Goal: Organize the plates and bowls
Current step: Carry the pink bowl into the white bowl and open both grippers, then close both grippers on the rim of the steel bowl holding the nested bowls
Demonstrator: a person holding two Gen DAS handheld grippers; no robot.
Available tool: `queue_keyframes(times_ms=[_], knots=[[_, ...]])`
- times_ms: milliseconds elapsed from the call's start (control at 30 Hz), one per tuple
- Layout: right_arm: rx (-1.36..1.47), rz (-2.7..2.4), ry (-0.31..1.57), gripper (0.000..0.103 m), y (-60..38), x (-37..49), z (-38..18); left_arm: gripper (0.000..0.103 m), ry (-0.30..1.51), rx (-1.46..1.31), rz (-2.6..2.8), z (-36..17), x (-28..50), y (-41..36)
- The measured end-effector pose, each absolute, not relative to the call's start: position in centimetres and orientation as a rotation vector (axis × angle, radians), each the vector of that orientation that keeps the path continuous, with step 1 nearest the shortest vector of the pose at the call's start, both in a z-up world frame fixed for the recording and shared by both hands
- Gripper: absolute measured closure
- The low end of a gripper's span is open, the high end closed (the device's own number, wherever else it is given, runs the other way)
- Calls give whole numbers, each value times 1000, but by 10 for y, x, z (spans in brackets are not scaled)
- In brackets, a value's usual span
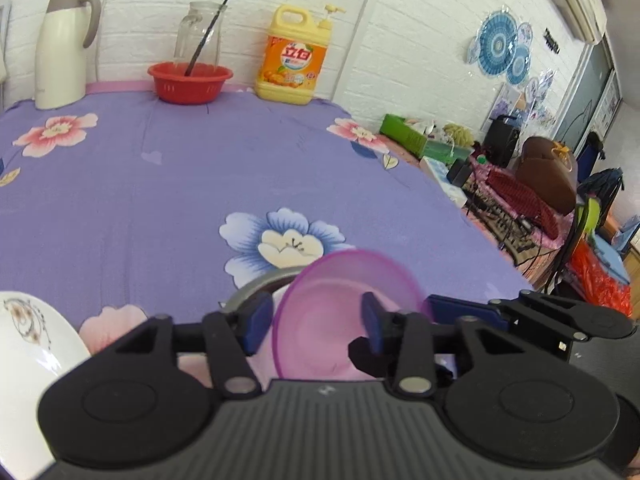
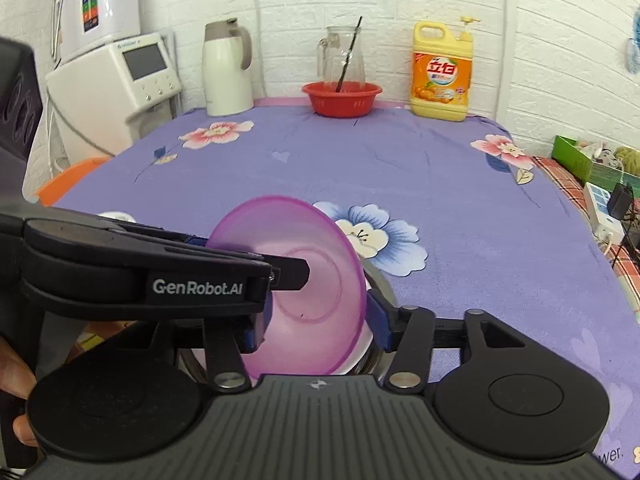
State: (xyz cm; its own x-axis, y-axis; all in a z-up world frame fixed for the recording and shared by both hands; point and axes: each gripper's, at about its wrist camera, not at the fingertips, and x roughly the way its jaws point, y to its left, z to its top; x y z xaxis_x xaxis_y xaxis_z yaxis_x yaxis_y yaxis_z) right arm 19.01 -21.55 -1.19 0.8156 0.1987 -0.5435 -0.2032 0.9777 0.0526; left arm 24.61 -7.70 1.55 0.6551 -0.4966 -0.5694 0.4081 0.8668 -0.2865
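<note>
A translucent pink bowl (image 1: 332, 312) is tilted on its side close in front of both grippers; it also shows in the right wrist view (image 2: 304, 280). My left gripper (image 1: 314, 324) has its blue pads on either side of the bowl's wall. My right gripper (image 2: 316, 328) also straddles the bowl, with its right pad at the rim. A grey metal bowl rim (image 1: 256, 286) lies under the pink bowl, with something white inside it (image 2: 360, 354). A white patterned plate (image 1: 28, 344) sits at the lower left. The left gripper's body crosses the right wrist view (image 2: 160, 264).
On the purple floral tablecloth (image 1: 160, 184), along the back wall, stand a white thermos (image 1: 60, 52), a red basket (image 1: 190, 82) with a glass jug, and a yellow detergent bottle (image 1: 294, 56). Cluttered shelves lie beyond the table's right edge (image 1: 500, 168). White appliances stand at the left (image 2: 112, 92).
</note>
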Motion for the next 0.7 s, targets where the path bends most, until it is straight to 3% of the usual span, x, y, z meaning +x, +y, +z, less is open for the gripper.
queue_keyframes(times_ms=[233,700], knots=[[81,166,510,0,-231,187,-5,46,608,-173,-463,34,249,-61],[162,146,581,0,-238,197,-35,37,710,-139,-397,5,262,-53]])
